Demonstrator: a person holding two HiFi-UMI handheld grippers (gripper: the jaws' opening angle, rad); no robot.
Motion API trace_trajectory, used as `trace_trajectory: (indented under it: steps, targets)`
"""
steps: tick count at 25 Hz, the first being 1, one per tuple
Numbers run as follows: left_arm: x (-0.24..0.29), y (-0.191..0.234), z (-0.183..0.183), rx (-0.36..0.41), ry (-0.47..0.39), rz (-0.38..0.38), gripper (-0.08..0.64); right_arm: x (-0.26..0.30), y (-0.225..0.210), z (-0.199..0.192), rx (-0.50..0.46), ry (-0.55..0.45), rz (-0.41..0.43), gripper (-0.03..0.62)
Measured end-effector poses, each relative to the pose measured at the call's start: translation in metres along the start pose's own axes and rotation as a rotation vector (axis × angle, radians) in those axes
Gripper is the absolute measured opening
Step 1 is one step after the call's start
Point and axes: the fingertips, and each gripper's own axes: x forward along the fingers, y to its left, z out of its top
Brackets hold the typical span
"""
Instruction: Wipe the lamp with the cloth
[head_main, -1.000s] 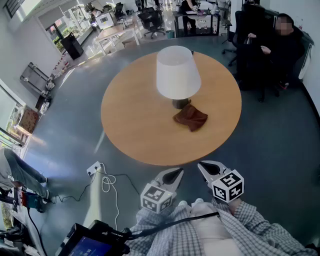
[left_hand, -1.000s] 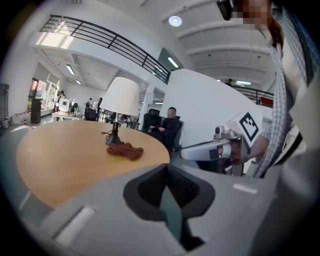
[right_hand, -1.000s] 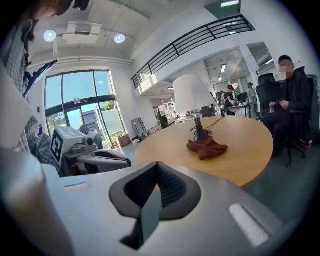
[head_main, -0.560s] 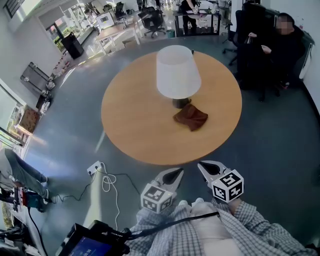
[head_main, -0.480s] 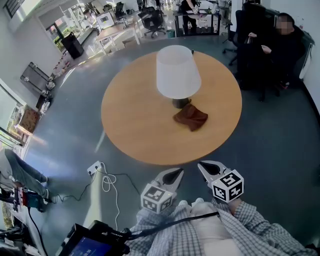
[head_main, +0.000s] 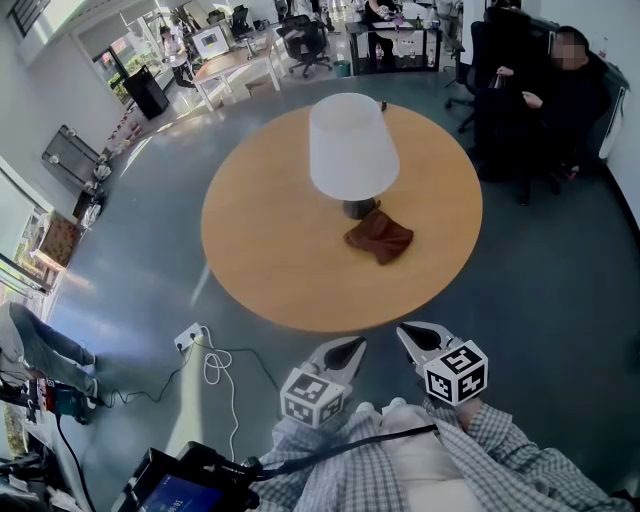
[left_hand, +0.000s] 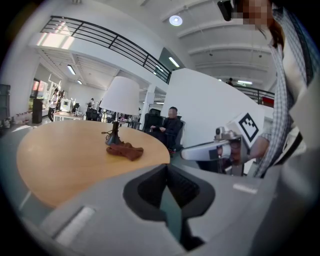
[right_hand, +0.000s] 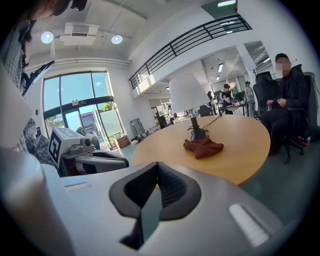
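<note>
A lamp (head_main: 350, 150) with a white shade and a dark base stands near the middle of the round wooden table (head_main: 270, 260). A crumpled brown cloth (head_main: 379, 236) lies on the table against the lamp's base, on its near right side. The lamp (left_hand: 119, 100) and cloth (left_hand: 125, 150) show far ahead in the left gripper view, as do the lamp (right_hand: 187, 95) and cloth (right_hand: 202, 146) in the right gripper view. My left gripper (head_main: 352, 347) and right gripper (head_main: 412, 333) hang side by side off the table's near edge, close to my body. Both are shut with nothing in them.
A person sits in a dark chair (head_main: 545, 100) beyond the table at the right. A white power strip and cable (head_main: 205, 355) lie on the grey floor left of my grippers. Office desks and chairs (head_main: 300, 40) stand far behind the table.
The head view has shifted very slightly, so the lamp and cloth sit a touch further left. Both grippers remain where they were, still shut.
</note>
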Motion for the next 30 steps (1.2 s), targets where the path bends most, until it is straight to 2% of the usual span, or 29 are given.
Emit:
trace_trajectory:
  steps: [11, 22, 30]
  targets:
    - [0.009, -0.003, 0.012, 0.007, -0.034, 0.047, 0.005, -0.011, -0.02, 0.009, 0.001, -0.03, 0.012, 0.005]
    - [0.02, -0.021, 0.018, -0.013, -0.064, 0.073, 0.005, -0.037, -0.039, -0.005, 0.011, -0.004, 0.021, 0.005]
    - [0.03, -0.009, 0.021, -0.026, -0.063, 0.078, 0.005, -0.021, -0.053, -0.006, 0.031, 0.015, 0.019, 0.005]
